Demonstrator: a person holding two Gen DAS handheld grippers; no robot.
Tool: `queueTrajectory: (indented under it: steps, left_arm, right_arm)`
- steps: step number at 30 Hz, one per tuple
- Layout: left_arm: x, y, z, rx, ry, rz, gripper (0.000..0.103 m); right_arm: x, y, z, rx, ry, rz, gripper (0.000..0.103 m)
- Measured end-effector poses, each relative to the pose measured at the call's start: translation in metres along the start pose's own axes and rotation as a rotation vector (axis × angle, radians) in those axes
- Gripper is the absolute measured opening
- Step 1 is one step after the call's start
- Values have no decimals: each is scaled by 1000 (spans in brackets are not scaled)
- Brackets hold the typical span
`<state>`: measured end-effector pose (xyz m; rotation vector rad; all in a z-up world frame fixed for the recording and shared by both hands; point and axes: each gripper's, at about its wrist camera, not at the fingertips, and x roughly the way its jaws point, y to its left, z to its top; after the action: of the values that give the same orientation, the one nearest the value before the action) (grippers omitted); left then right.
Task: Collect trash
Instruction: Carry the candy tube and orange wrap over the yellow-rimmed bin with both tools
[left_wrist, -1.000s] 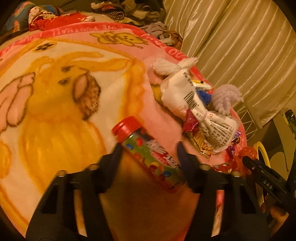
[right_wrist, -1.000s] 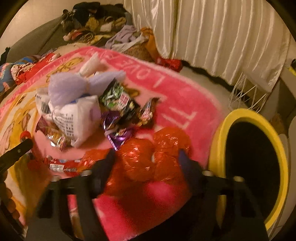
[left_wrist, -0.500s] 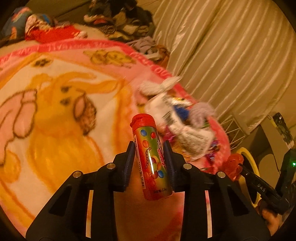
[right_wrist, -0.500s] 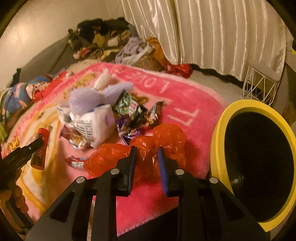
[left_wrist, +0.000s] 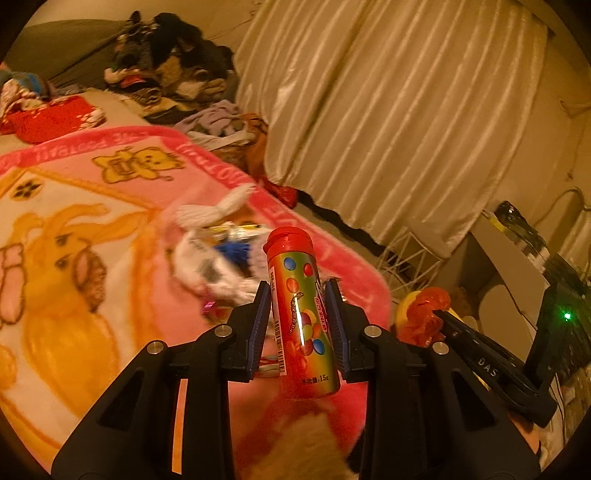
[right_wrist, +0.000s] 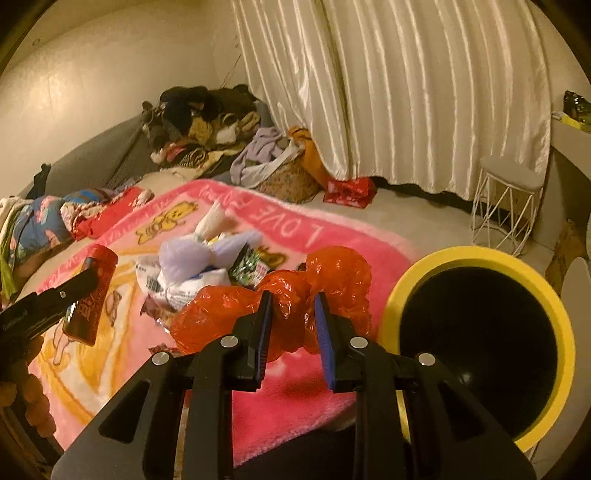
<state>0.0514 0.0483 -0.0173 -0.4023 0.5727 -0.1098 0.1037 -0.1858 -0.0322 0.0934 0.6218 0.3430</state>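
Left gripper (left_wrist: 299, 325): my fingers clamp candy tube (left_wrist: 300, 317), lifted clear of blanket (left_wrist: 92, 229). Right gripper (right_wrist: 291, 328): fingers pinch crumpled red plastic bag (right_wrist: 273, 310), held just beside yellow-rimmed bin (right_wrist: 476, 254). Neither item binned yet. Left to do: wrapper pile (right_wrist: 192, 273) on blanket; I judge task early.

I see a red-capped candy tube (left_wrist: 301, 314) with multicoloured dots, a crumpled red plastic bag (right_wrist: 284, 306), a pink blanket (right_wrist: 295, 398) with yellow cartoon animals, and a yellow-rimmed black bin (right_wrist: 480, 254).
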Motion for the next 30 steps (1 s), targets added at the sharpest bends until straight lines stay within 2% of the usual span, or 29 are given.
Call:
queueTrajectory:
  steps: [16,30]
  left_arm:
    - [17,-65,-5,95,21,-109,23]
    - [34,-98,-18,155,61,-163,23]
  right_arm:
    - [-20,-43,4,85,-65,-65,22]
    - [-27,-81,1,147,-91,-141,22]
